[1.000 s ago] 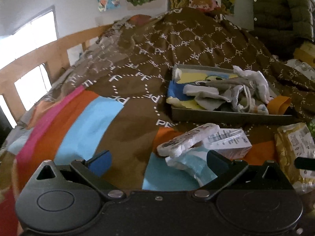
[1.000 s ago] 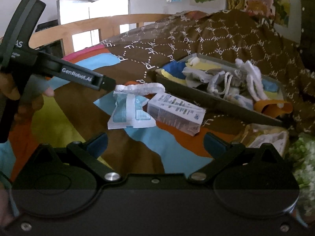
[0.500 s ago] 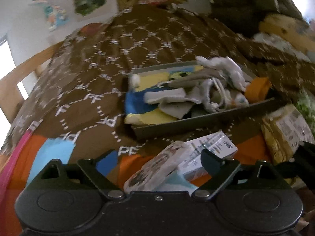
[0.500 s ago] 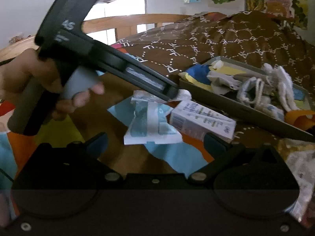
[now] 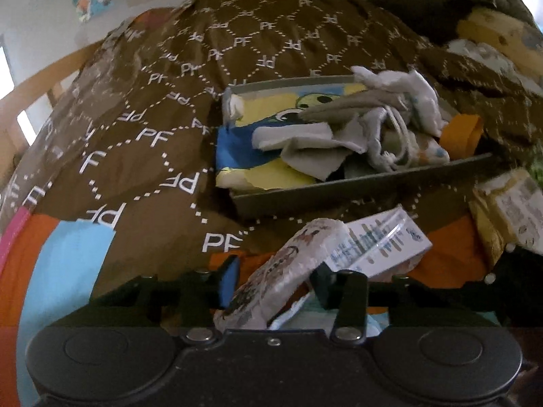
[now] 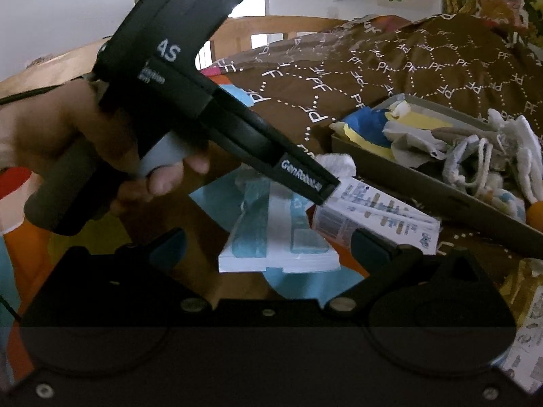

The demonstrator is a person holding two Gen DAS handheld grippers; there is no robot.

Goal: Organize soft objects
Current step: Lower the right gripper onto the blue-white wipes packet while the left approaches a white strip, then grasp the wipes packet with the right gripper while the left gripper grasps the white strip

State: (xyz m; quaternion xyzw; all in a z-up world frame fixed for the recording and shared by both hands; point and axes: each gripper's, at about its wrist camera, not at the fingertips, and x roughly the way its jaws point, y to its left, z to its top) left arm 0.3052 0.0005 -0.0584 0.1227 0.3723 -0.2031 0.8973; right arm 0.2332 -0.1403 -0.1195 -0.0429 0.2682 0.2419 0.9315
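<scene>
On the patterned bedspread [image 5: 142,156], the left gripper [image 5: 271,283] is closing its jaws around a white printed soft pack [image 5: 288,271], not yet clamped, while the right gripper [image 6: 268,247] hovers released; next comes lifting it toward the grey tray [image 5: 356,193].

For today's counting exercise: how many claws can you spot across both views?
2. The left claw is closing around a white pack; the right claw stands open over the bedspread.

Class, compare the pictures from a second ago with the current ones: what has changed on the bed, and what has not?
The left tool moved in over the white patterned packet, and its jaws are closing around it; the packet now sits between them. Seen from the right tool, the left one crossed toward the cardboard box. The grey tray of cloths, the blue-and-white pack and the right tool's open jaws stayed unchanged.
</scene>
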